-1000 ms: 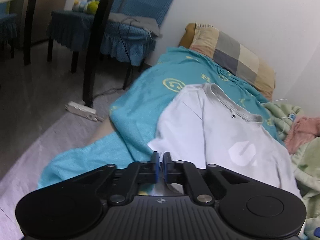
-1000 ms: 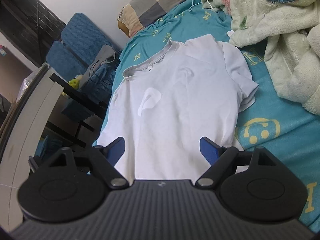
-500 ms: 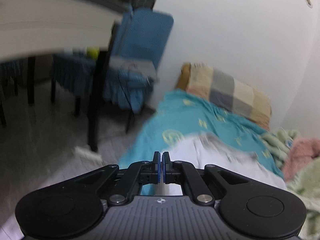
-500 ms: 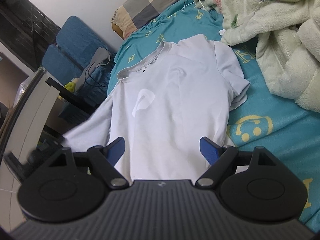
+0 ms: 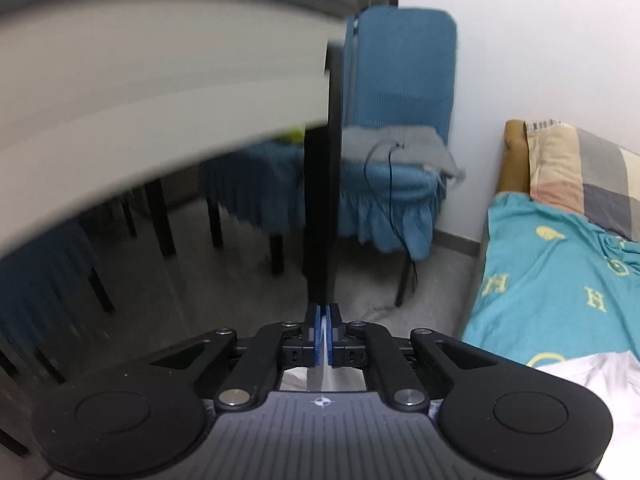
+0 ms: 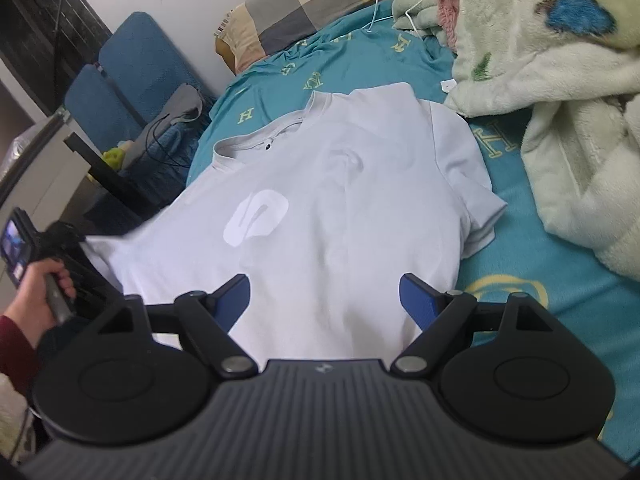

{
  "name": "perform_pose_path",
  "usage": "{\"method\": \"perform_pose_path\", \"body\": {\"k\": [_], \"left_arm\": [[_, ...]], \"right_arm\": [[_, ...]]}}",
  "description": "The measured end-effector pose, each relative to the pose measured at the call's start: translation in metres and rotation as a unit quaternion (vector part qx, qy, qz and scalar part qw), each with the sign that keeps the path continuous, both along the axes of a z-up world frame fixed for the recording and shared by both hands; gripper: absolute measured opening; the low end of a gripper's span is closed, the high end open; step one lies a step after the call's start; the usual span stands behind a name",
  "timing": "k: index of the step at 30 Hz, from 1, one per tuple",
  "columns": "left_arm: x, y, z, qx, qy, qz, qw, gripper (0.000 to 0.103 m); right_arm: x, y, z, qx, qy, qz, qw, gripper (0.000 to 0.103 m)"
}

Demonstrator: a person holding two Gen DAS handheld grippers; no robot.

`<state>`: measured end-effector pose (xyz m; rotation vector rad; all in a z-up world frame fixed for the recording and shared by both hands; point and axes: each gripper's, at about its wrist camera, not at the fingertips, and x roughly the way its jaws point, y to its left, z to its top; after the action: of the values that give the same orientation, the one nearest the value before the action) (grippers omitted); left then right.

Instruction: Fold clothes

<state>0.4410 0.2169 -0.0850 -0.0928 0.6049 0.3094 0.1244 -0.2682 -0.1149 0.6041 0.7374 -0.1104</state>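
1. White cotton short-sleeved T-shirt point(image 6: 320, 208) lying face up across the bed's teal patterned sheet point(image 6: 360, 60), collar toward the head end by the checked pillow point(image 6: 296, 4).
2. Left tool point(image 5: 322, 334) pressed together on a thin strip of the shirt's white fabric, held out past the bed's left edge, facing a blue-covered chair point(image 5: 400, 120).
3. Left sleeve pulled taut off that edge toward the left hand point(image 6: 36, 300).
4. Right tool point(image 6: 326, 300) spread wide, empty, above the shirt's lower half.
5. Pale green fleece blanket point(image 6: 560, 100) heaped along the bed's right edge.
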Motion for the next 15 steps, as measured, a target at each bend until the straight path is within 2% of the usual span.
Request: {"method": "perform_pose_path", "body": {"k": [4,5,8,10,12,13,15], "left_arm": [[-0.009,0.014,-0.029,-0.043,0.037,-0.023,0.9981,0.016],[-0.019,0.017,-0.032,-0.057,0.045,-0.036,0.9967,0.020],[-0.068,0.025,-0.030,-0.089,0.078,-0.106,0.9873,0.021],[-0.110,0.027,-0.023,-0.110,0.101,-0.159,0.9760,0.029],[-0.157,0.026,-0.016,-0.126,0.125,-0.215,0.9602,0.036],[-0.182,0.025,-0.013,-0.132,0.136,-0.243,0.9512,0.044],[-0.228,0.024,-0.011,-0.143,0.161,-0.300,0.9294,0.051]], "right_arm": [[0.008,0.001,-0.006,-0.004,0.008,0.003,1.000,0.083],[0.010,0.001,-0.006,0.001,0.008,0.005,1.000,0.083],[0.009,0.004,-0.002,0.001,0.001,0.009,1.000,0.083],[0.005,0.005,0.003,0.001,-0.008,0.012,1.000,0.083],[-0.001,0.006,0.008,0.002,-0.016,0.013,1.000,0.083],[-0.005,0.005,0.011,0.003,-0.020,0.012,1.000,0.083],[-0.014,0.003,0.016,0.006,-0.028,0.010,1.000,0.083]]}}
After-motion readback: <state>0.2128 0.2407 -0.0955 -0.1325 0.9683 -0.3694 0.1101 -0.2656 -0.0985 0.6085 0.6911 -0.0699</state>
